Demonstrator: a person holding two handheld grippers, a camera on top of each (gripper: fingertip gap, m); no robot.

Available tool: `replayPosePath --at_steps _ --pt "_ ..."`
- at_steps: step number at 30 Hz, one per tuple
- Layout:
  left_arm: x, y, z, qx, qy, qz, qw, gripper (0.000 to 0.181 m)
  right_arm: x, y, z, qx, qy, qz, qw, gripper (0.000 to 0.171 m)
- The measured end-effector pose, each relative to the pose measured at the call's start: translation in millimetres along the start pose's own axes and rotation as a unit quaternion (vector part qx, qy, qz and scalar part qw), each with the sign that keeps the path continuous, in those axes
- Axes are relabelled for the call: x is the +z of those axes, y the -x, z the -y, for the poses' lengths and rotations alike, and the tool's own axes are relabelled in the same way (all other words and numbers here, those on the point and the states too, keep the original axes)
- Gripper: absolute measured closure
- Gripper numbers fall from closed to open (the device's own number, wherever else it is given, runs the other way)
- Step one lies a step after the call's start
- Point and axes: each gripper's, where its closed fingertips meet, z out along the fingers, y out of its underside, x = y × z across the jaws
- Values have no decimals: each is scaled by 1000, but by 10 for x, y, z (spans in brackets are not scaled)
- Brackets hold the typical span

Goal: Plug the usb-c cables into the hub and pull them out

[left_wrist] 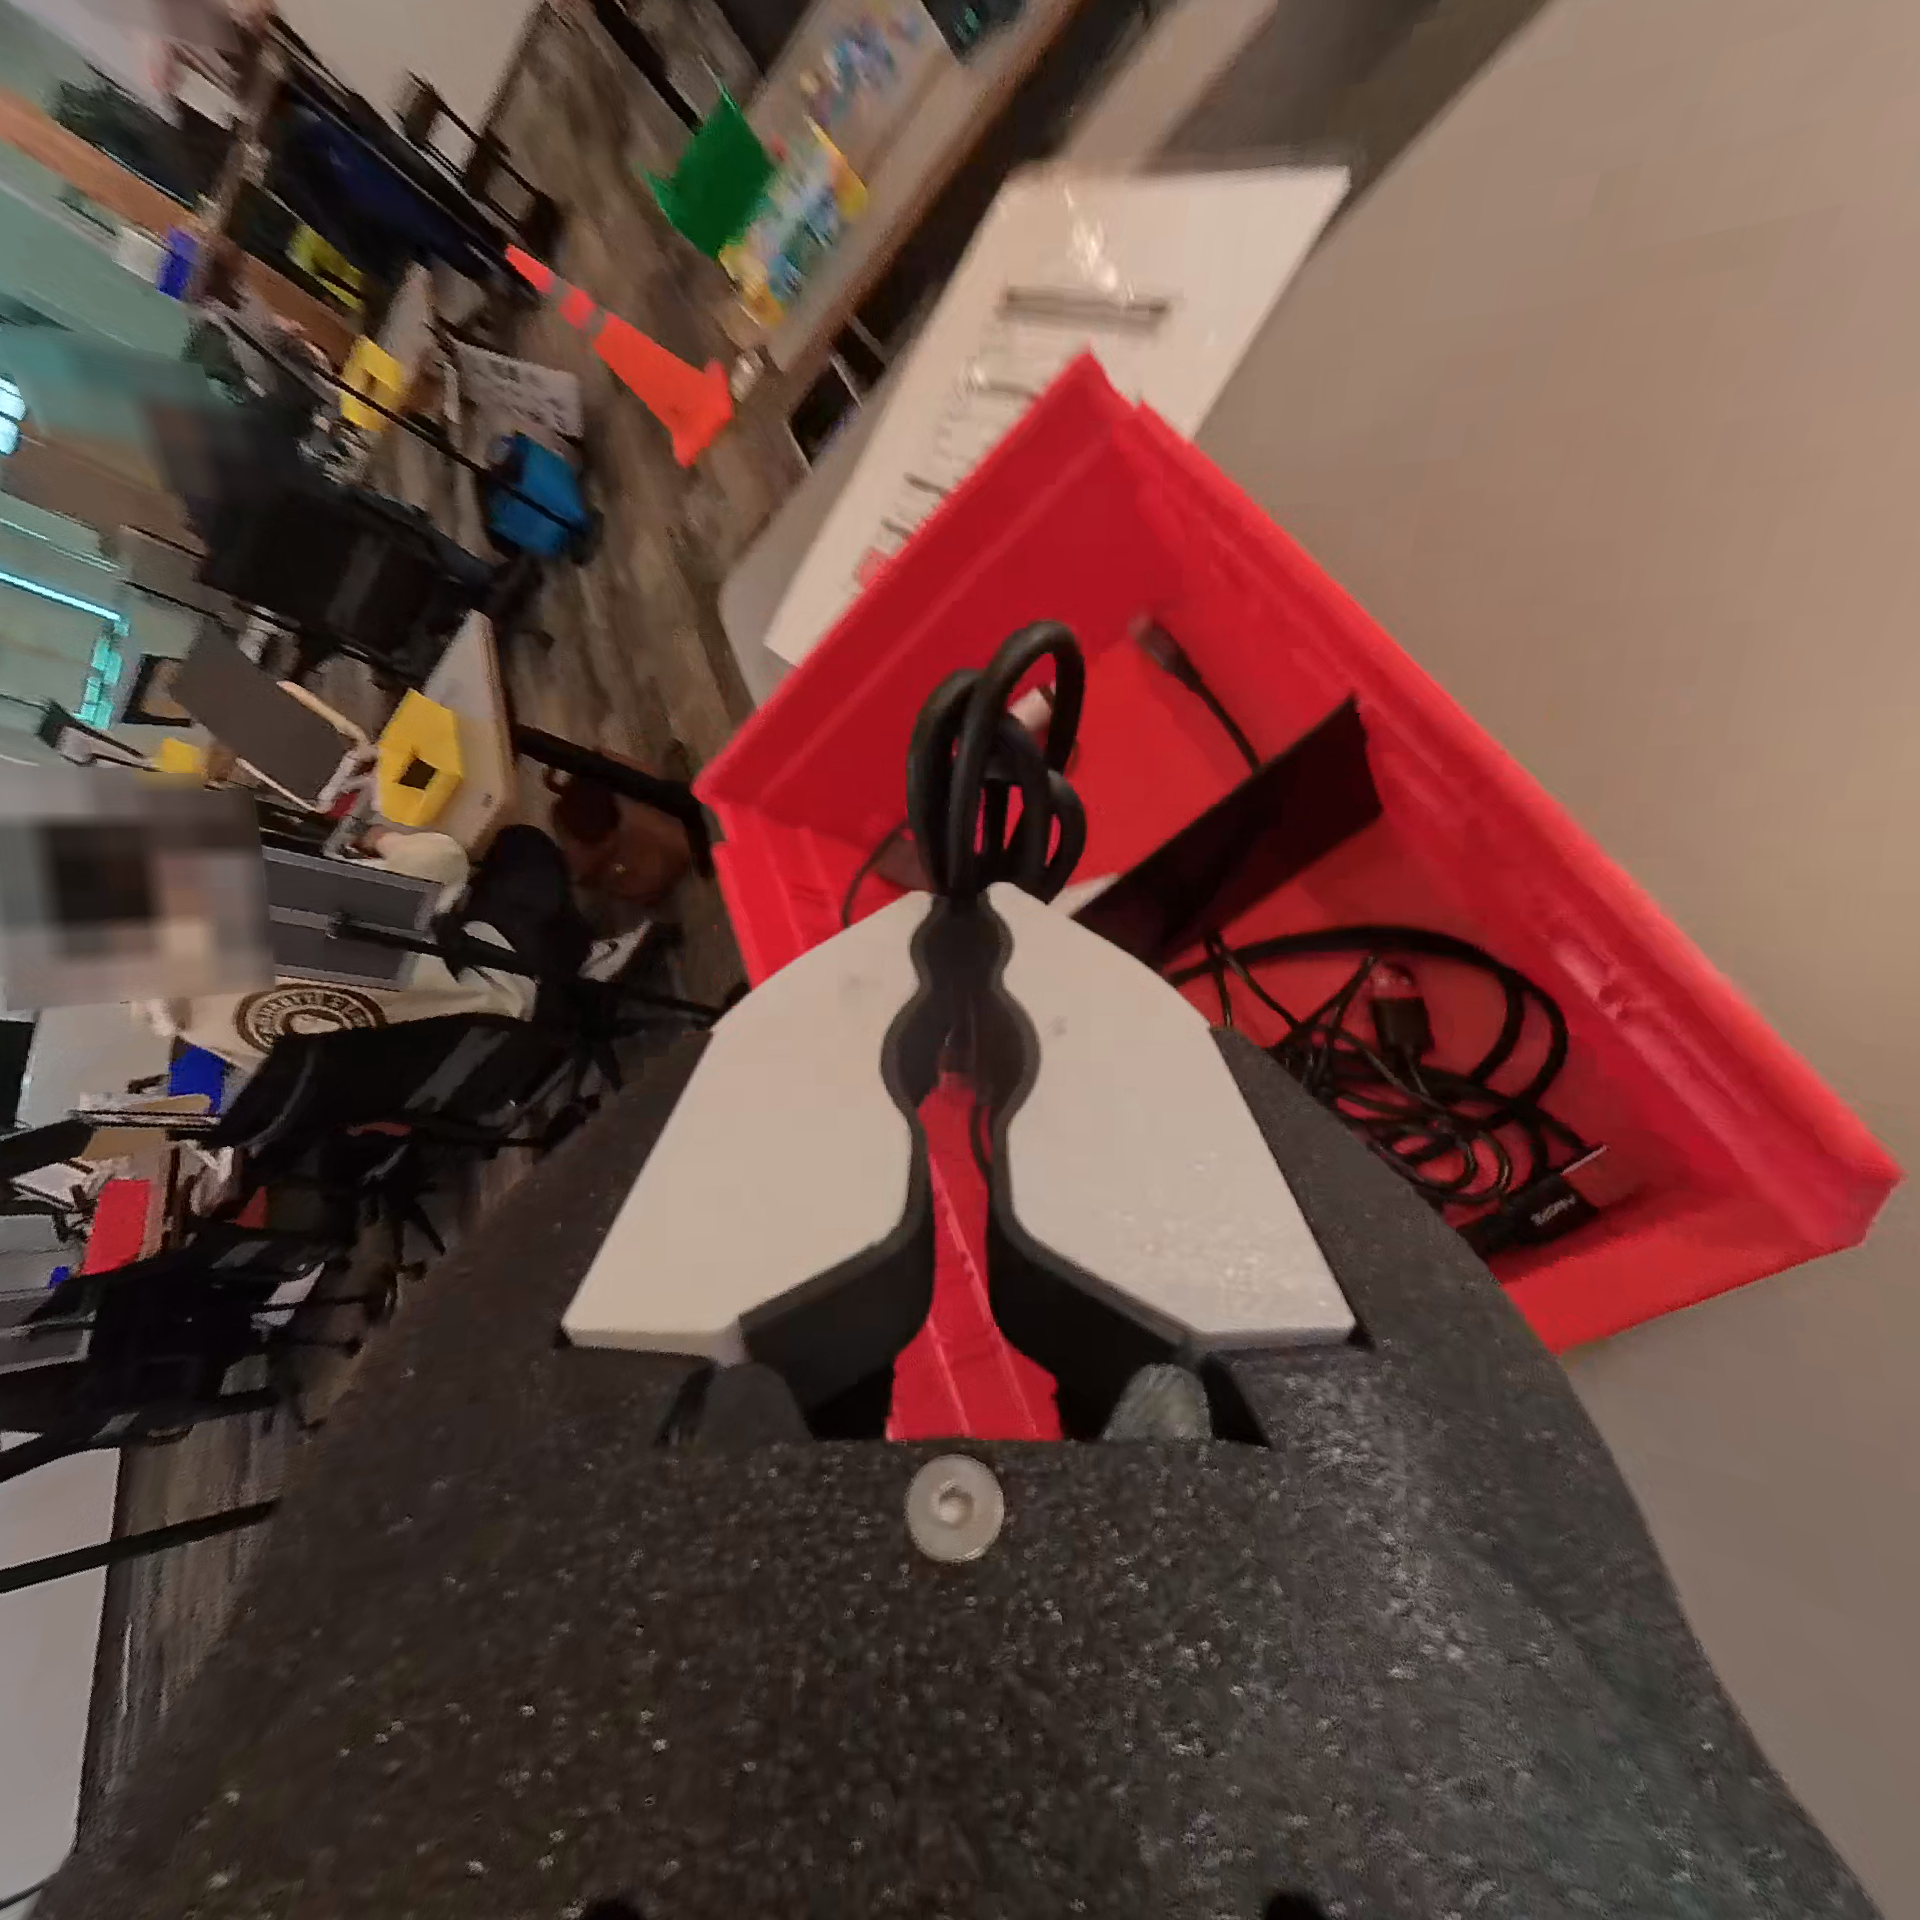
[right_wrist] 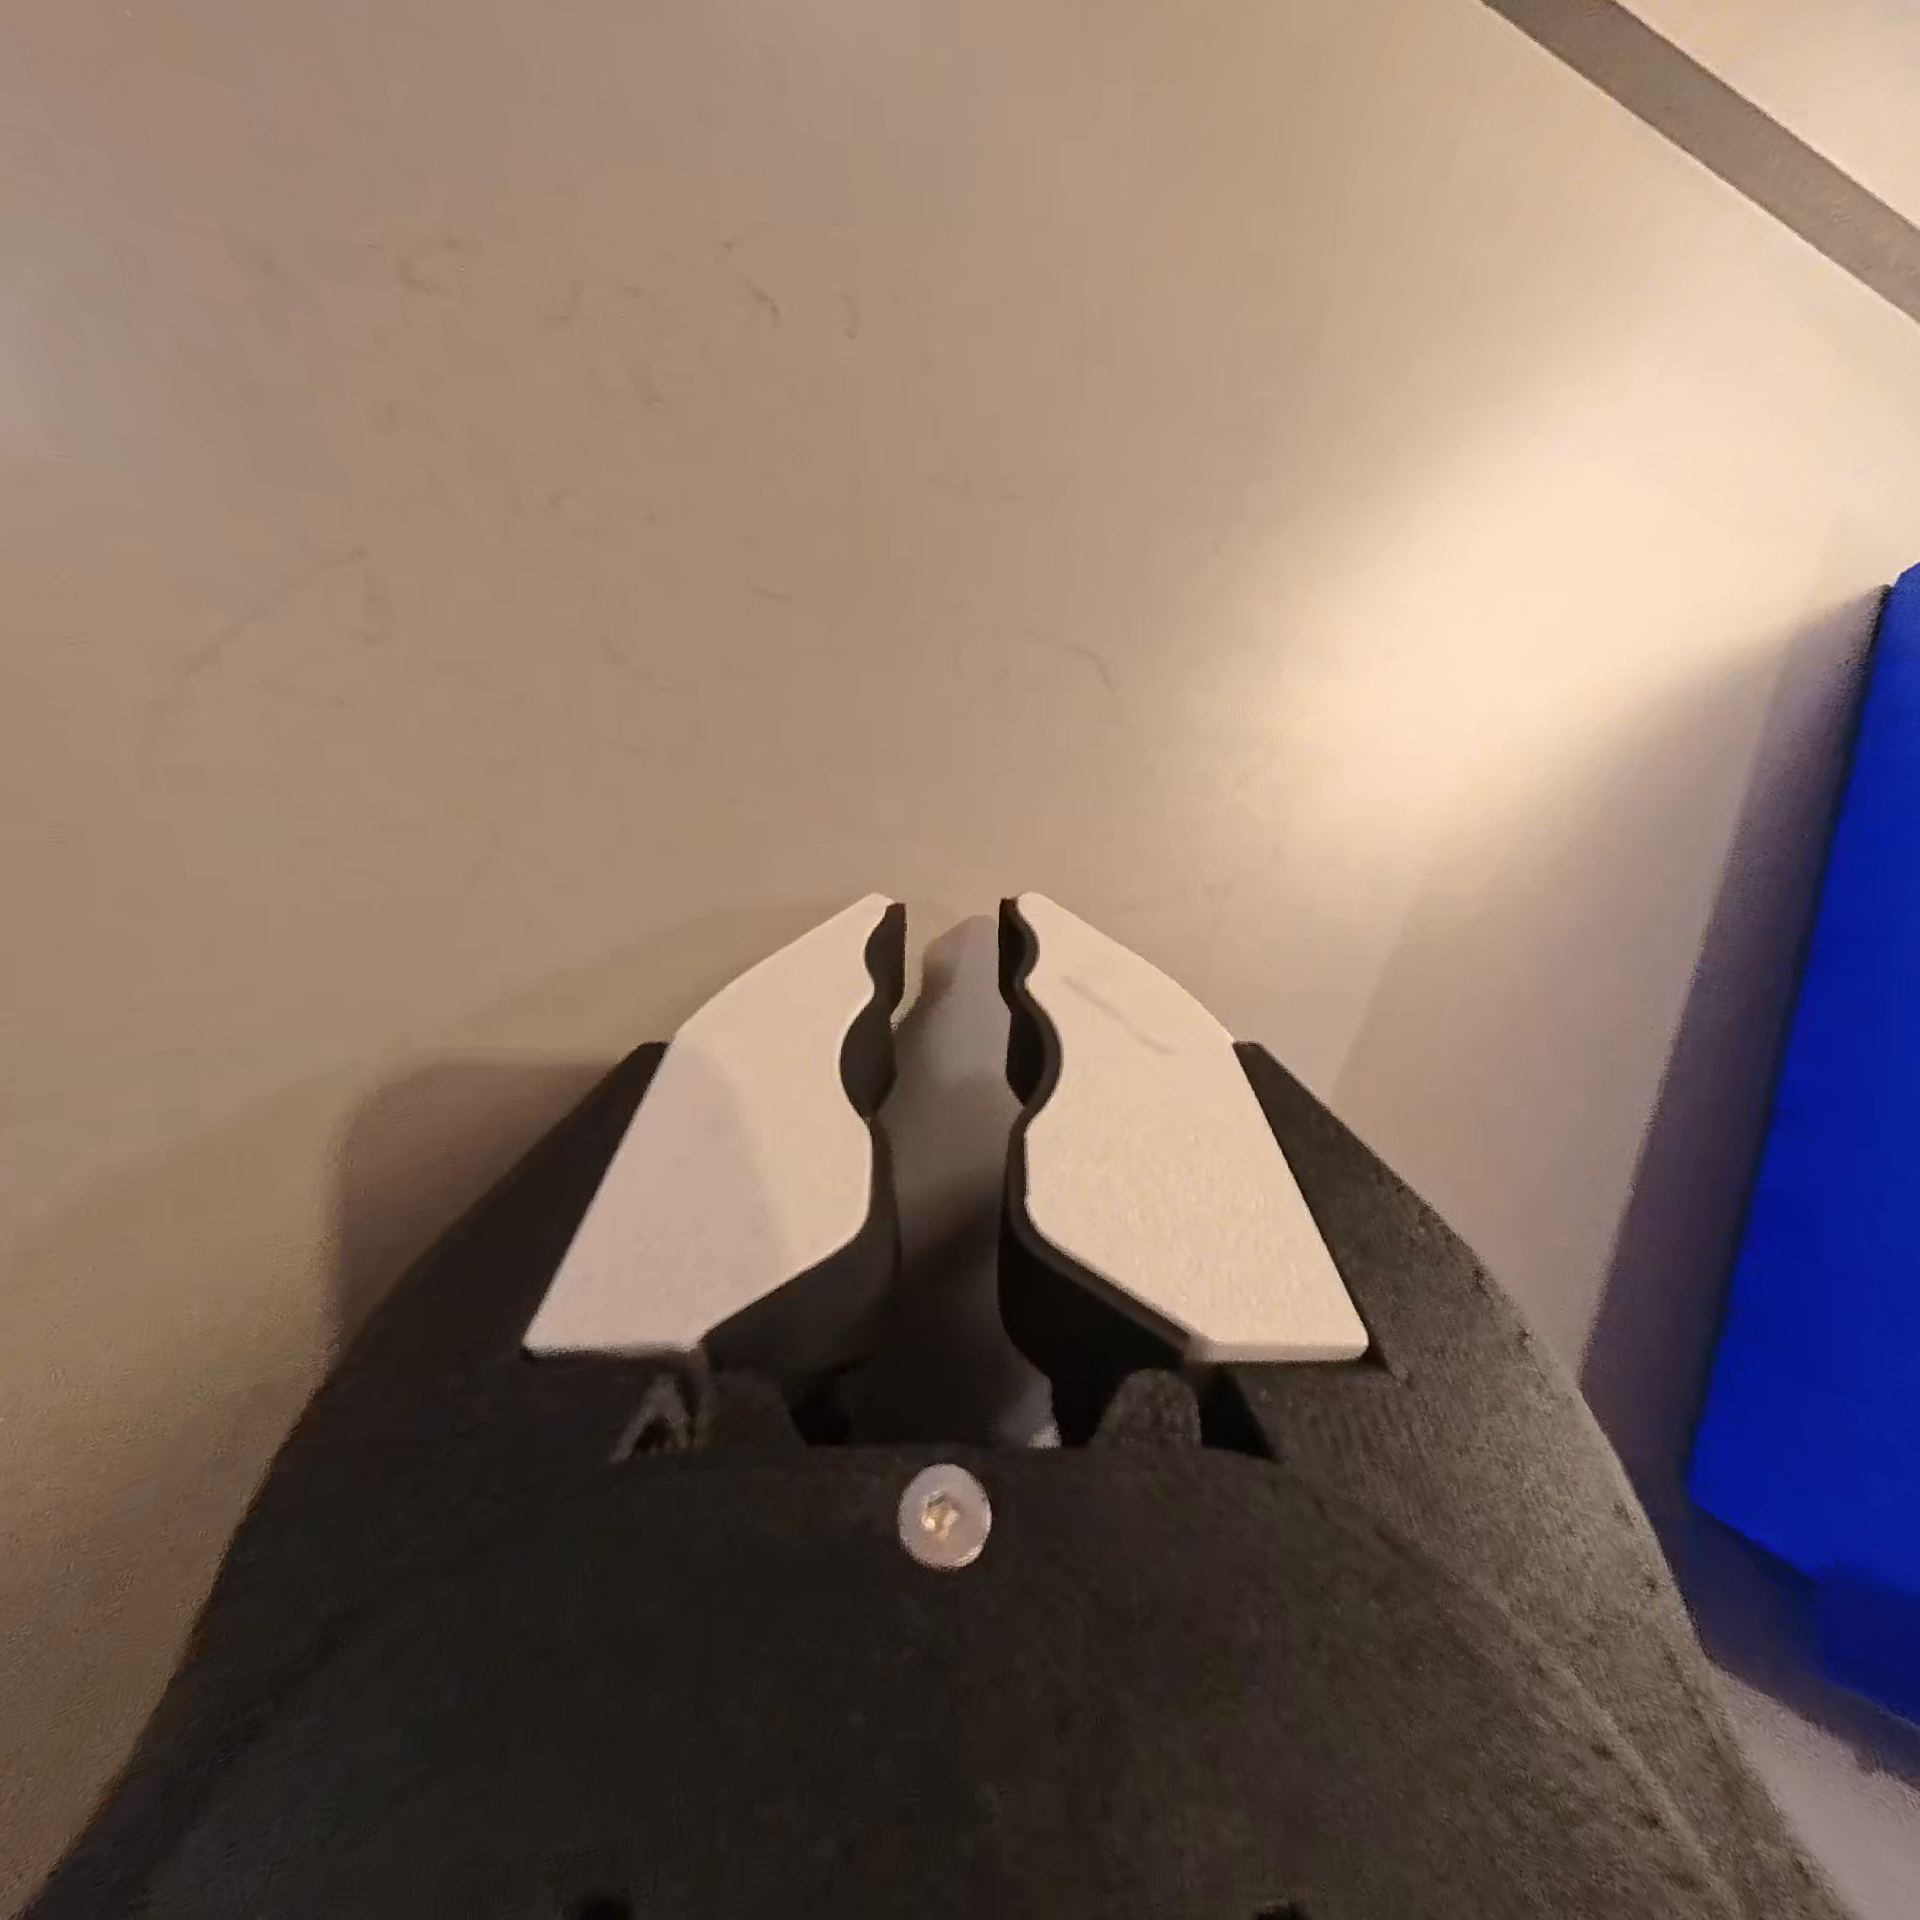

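Left wrist view: looking down on a pale tabletop [left_wrist: 1558, 520], a red bin [left_wrist: 1195, 582] lying ahead. Left hand-held gripper [left_wrist: 961, 935] clamping tight on a coiled black usb-c cable [left_wrist: 992, 769], loops poking forward along the fingers, above the bin. More cables [left_wrist: 1423, 1049] lying inside. Hub not identifiable. Right hand-held gripper [right_wrist: 951, 914] hovering slightly parted, holding nothing, beside a blue bin [right_wrist: 1808, 1143].

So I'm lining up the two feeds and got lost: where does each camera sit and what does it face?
Left wrist view: on the left gripper, facing a red bin of cables; fingers pinch a black cable bundle.
Right wrist view: on the right gripper, facing bare table, blue object at right.
Shared: only the beige table surface.
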Motion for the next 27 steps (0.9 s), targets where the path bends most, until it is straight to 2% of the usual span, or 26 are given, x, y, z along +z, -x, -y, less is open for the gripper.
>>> replayPosePath --at_steps 1,5,9,15,20,27 --pt "-103 33 123 -6 -21 10 1000 177 0 1 -1 1 0 2 1000 154" --pt "-516 -101 719 -25 -123 -3 992 177 1 5 -3 4 1 6 1000 154" --pt "-672 -710 1219 -12 -187 -77 979 177 -1 6 -3 4 1 7 1000 155" --pt "-297 -2040 1523 12 -183 -205 962 178 -5 11 1 -1 0 6 1000 155" --pt "-104 -3186 1733 13 -185 -312 932 177 -8 11 5 -6 -2 1 1000 155" --pt "-39 -4209 2005 16 -193 -392 899 180 2 15 0 3 1 12 1000 156"
